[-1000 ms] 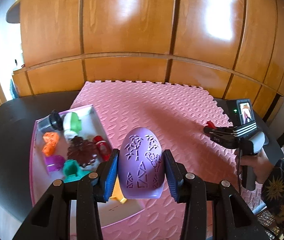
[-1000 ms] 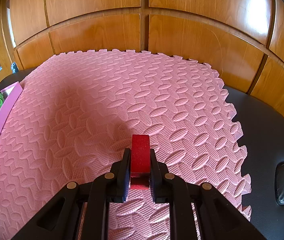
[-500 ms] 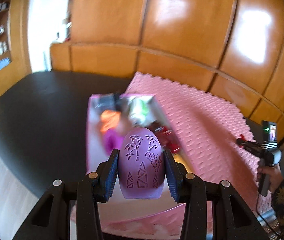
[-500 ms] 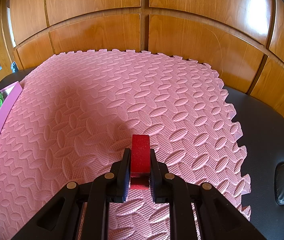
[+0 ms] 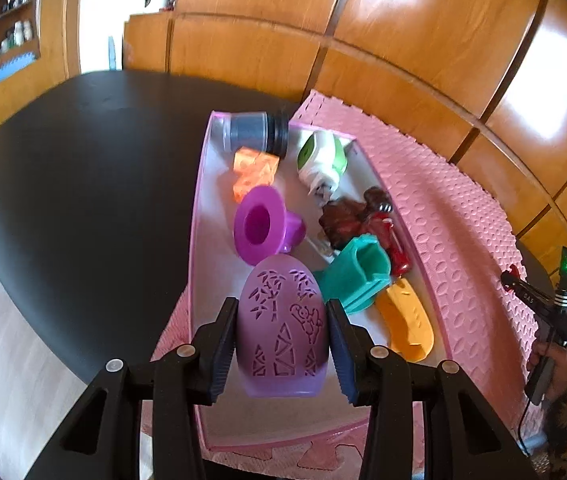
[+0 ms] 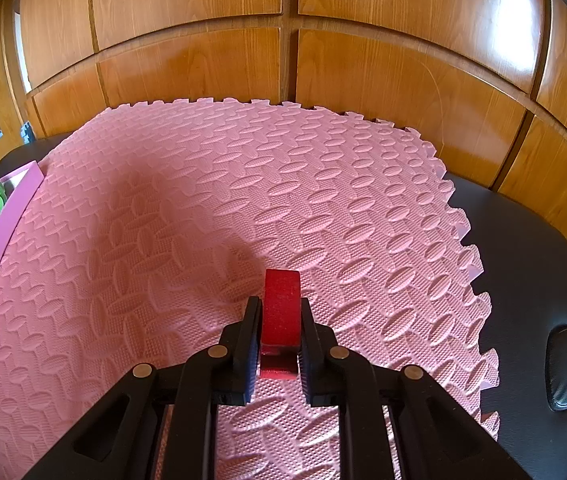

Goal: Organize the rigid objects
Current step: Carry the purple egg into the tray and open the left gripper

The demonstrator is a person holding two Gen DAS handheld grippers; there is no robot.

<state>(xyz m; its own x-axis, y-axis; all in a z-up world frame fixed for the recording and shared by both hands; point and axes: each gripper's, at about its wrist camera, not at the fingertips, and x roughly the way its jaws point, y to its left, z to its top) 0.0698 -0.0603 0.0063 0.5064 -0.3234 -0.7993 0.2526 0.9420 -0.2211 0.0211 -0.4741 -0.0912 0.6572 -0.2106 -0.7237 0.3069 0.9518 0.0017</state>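
While right jaws clamp red block (image 6: 281, 312) unmoved, left jaws carried purple egg (image 5: 282, 326) over tray (image 5: 199, 208).

One pink-rimmed rectangular tray (image 5: 197, 216) ahead of the left gripper, holding eight loose plastic pieces (some overlapping, so roughly counted). One carved lilac egg-shaped shell (image 5: 282, 328). One red rectangular block (image 6: 281, 312). One pink foam mat (image 6: 211, 208).

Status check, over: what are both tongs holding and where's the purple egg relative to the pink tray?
Left tongs shut on purple egg, over pink tray. Right tongs shut on red block, above pink mat. Teal piece and purple funnel crowd the tray ahead.
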